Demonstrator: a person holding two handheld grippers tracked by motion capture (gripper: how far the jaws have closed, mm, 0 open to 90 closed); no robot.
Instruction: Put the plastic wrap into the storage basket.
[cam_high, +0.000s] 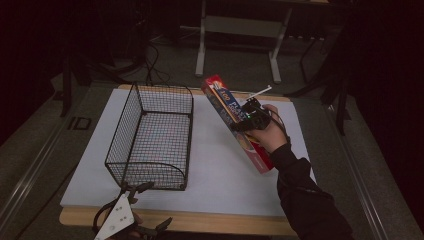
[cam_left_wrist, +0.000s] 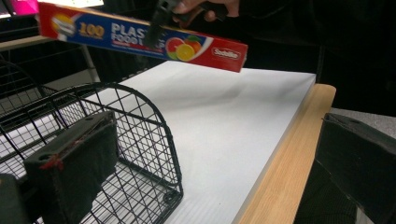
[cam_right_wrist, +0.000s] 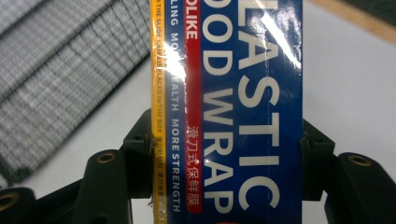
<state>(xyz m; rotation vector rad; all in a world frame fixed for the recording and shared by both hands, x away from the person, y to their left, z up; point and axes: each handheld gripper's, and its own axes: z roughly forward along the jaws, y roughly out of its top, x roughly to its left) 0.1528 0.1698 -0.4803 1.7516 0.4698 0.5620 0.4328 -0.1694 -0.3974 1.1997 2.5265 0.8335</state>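
The right tool (cam_high: 246, 117) is clamped across the width of a long plastic food wrap box (cam_high: 235, 120), its two black jaws pressing on the box's opposite long edges, as the right gripper view shows with the box (cam_right_wrist: 243, 112) standing between them. In the high view the box is held clear above the white board (cam_high: 215, 165), tilted, its upper end pointing toward the far left and its lower end near the person's right hand (cam_high: 270, 134), which grasps the tool from behind. The left gripper view shows the same box (cam_left_wrist: 135, 37) aloft over the board (cam_left_wrist: 233, 121), with printed fruit on its red and blue face and the right tool (cam_left_wrist: 156, 25) gripping it from above. The box hangs to the right of a black wire basket (cam_high: 150, 137), well apart from it and not touching. The basket stands on the left half of the board, long and rectangular, with one low arched end toward the person. The left tool (cam_high: 131, 210) rests at the near edge of the worktop (cam_high: 200, 222), just in front of that arched end; its jaws stand apart with nothing between them, one pad (cam_left_wrist: 77, 163) seen against the basket's wire wall (cam_left_wrist: 149, 140) in the left gripper view and the other at the right edge of that view. The wooden worktop rim (cam_left_wrist: 285, 168) runs beside the board.
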